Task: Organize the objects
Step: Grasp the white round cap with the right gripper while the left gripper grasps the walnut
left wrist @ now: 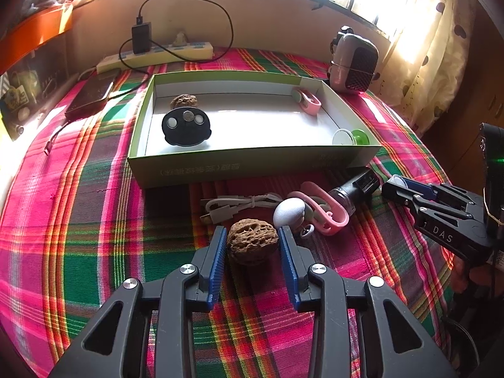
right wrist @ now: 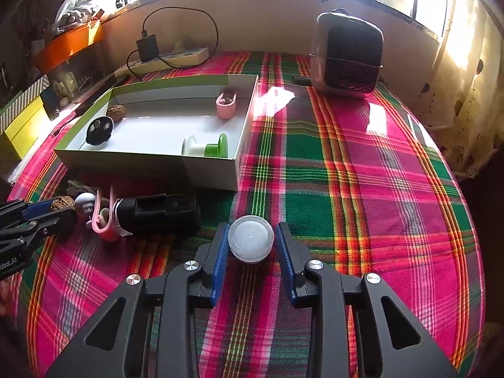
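Observation:
A brown wrinkled walnut [left wrist: 252, 241] lies on the plaid cloth between the blue pads of my left gripper [left wrist: 252, 231], which touch it on both sides. In the right wrist view a white translucent ball [right wrist: 251, 242] sits between the pads of my right gripper [right wrist: 251, 228], held snugly. The open white and green box [left wrist: 252, 160] stands behind, holding a second walnut [left wrist: 184, 100], a black disc with button cells [left wrist: 186, 126], a pink clip [left wrist: 307, 100] and a white and green spool [left wrist: 349, 137].
In front of the box lie a bundled white cable [left wrist: 236, 206], a white mushroom-shaped piece [left wrist: 288, 211], a pink carabiner [left wrist: 327, 217] and a black cylinder device [right wrist: 157, 212]. A small heater [right wrist: 346, 60], a power strip [left wrist: 157, 55] and a phone [left wrist: 91, 94] stand farther back.

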Demonstrator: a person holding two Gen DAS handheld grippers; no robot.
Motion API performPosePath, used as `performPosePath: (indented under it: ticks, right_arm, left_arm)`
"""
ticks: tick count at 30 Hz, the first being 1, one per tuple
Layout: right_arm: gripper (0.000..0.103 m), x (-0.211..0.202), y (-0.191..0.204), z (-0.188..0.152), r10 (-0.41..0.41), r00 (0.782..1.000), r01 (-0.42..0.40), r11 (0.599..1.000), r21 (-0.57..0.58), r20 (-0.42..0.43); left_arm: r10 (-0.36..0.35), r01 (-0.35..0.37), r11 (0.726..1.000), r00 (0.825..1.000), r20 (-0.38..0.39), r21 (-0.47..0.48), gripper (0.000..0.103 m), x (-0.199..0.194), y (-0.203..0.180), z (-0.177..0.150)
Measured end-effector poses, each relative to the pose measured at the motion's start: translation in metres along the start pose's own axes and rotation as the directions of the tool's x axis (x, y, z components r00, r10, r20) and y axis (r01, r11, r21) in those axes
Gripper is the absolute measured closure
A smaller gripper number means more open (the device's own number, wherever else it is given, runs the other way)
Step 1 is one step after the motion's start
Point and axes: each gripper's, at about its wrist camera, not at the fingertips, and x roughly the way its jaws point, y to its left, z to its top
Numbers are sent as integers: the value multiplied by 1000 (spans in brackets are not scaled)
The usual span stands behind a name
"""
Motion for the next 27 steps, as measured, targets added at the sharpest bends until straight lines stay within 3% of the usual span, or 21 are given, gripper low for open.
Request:
performPosePath:
  ticks: [27]
  right_arm:
    - [74, -4, 0, -1, 8, 1000, -8, 1000, 14, 12]
  left_arm:
    - [4, -4, 1000, 1000, 4, 21, 72, -3, -3, 1]
